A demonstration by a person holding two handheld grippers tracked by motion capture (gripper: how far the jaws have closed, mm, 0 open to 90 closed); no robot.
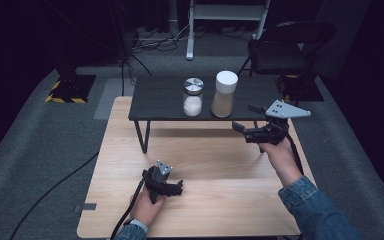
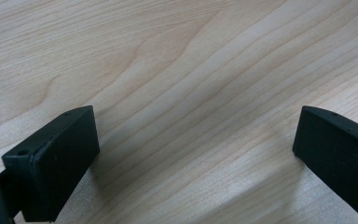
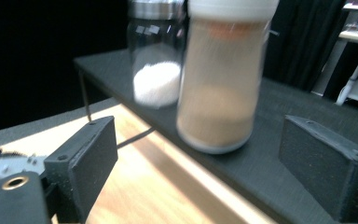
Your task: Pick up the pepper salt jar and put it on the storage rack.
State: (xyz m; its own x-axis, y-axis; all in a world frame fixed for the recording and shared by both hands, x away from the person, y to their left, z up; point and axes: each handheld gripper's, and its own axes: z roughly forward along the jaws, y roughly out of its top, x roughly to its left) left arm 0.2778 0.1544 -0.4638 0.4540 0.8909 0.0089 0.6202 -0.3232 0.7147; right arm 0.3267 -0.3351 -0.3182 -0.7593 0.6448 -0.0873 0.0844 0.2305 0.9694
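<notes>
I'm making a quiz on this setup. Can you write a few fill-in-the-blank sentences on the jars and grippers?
1. The two jars stand on the dark ____ shelf.
2. The jar with the white lid holds ____ powder.
3. The jar with the metal lid holds ____ powder.
4. The right gripper is ____, empty, near the jars.

Missing words: raised; tan; white; open

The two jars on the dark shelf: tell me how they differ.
The white-lidded jar is taller than the metal-lidded jar. Its lid is white; the other's is shiny metal. It holds tan powder filling most of its height, while the metal-lidded jar holds white powder only in its lower part. Both are clear, upright, and stand side by side on the dark shelf.
</notes>
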